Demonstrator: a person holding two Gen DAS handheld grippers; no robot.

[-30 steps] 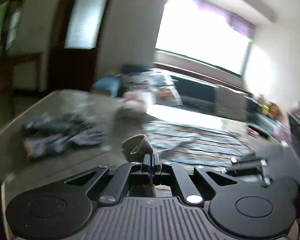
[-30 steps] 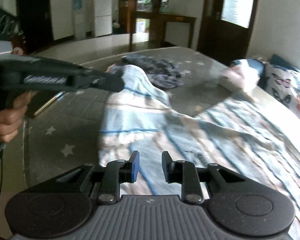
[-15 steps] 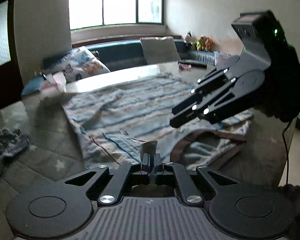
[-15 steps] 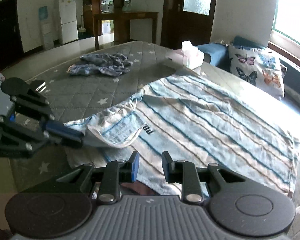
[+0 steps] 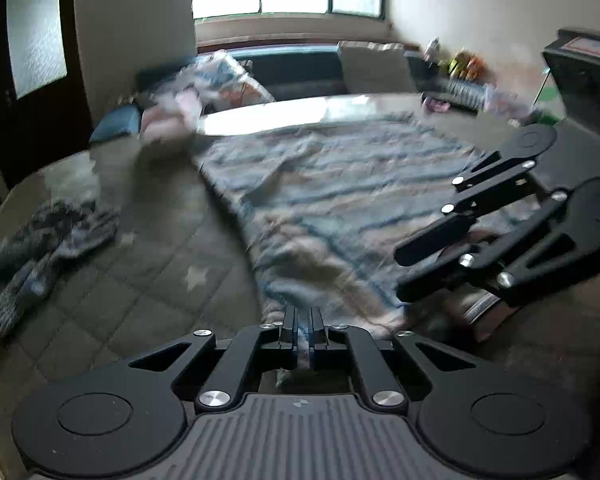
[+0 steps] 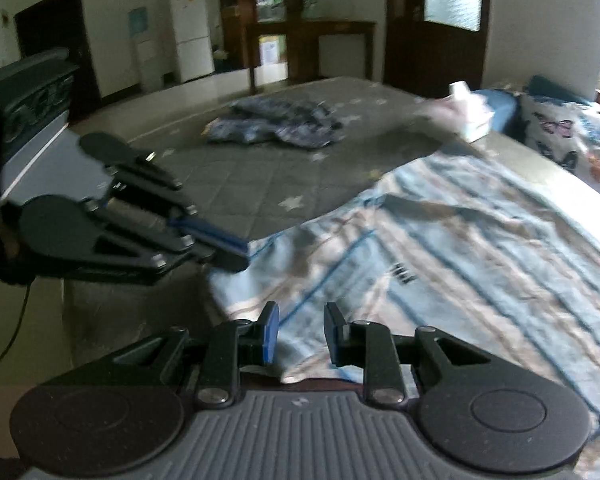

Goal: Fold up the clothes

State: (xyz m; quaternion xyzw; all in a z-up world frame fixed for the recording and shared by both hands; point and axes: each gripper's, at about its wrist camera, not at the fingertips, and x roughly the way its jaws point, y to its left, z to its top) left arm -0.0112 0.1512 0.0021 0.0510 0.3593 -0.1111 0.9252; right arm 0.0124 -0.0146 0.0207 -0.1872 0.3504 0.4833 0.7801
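Striped garment right of crumpled clothes, apparently apart.

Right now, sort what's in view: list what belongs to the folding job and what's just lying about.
Part of the job:
- striped blue garment, spread on the bed
- left claw, shut on its near edge
- right claw, open over it
- crumpled dark blue clothes, likely next

Lying about:
- tissue box
- butterfly pillow
- white fridge

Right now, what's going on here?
A person with two handheld grippers is folding a striped garment laid out on a grey quilted surface. The left gripper is shut on the garment's near edge. The right gripper hovers open over the cloth, gripping nothing. A crumpled dark blue garment lies farther back, untouched.
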